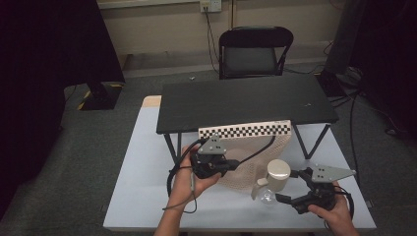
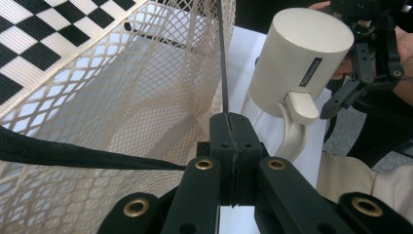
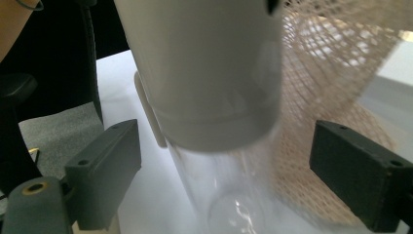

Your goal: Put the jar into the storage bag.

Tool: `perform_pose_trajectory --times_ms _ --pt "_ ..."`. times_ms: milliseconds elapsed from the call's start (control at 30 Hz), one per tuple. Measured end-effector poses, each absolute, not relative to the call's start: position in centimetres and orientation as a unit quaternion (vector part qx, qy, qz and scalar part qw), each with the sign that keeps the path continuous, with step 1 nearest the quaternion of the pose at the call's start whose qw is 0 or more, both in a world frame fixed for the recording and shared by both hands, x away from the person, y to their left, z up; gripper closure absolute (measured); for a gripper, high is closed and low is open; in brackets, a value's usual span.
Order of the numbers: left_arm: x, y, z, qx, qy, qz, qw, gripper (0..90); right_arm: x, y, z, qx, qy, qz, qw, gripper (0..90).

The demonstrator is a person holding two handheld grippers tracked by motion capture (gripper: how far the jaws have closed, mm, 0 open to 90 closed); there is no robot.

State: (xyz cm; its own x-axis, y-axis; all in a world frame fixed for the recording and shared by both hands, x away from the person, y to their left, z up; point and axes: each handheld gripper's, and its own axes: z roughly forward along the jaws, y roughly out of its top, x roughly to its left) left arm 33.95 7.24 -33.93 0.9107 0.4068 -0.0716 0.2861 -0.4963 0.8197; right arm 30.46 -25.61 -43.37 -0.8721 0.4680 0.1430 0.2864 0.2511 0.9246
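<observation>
A beige mesh bag (image 1: 253, 147) with a black strap lies on the pale table (image 1: 147, 162), its mouth held up. My left gripper (image 1: 232, 164) is shut on the bag's black strap (image 2: 223, 58), with the netting (image 2: 122, 112) spreading to its left. A pitcher (image 1: 273, 178) with a cream top and a clear glass base stands just right of the bag, its handle (image 2: 292, 131) toward the person. My right gripper (image 1: 289, 186) is open, and its jaws stand on either side of the pitcher's glass base (image 3: 219, 185) without touching it. The pitcher (image 3: 204, 73) looks slightly blurred in the right gripper view.
A low black stand (image 1: 246, 101) sits on the far half of the table, with a checkerboard strip (image 1: 245, 130) at its front edge right behind the bag. A black chair (image 1: 254, 51) stands beyond the table. Cables trail from both grippers.
</observation>
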Motion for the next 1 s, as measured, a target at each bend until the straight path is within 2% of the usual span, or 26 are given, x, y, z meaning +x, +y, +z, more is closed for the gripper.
perform_pose_trajectory --times_ms 233,267,367,733,1000 --pt "33.9 7.3 -33.9 0.863 0.200 0.066 0.460 90.0 31.1 -24.3 -43.7 0.237 0.786 0.564 0.088 17.4" --pt "33.9 7.3 -33.9 0.862 0.200 0.066 0.460 90.0 31.2 -24.1 -43.9 0.234 0.788 0.563 0.091 25.1" --pt "33.9 7.2 -33.9 0.863 0.200 0.066 0.460 90.0 31.1 -23.9 -44.0 0.231 0.785 0.566 0.095 27.7" --pt "33.9 7.2 -33.9 0.863 0.199 0.071 0.459 90.0 30.5 -24.0 -43.8 0.255 0.768 0.575 0.121 29.9" --pt "33.8 7.1 -34.0 0.864 0.199 0.075 0.456 90.0 29.6 -24.9 -41.4 0.278 0.738 0.595 0.151 30.4"
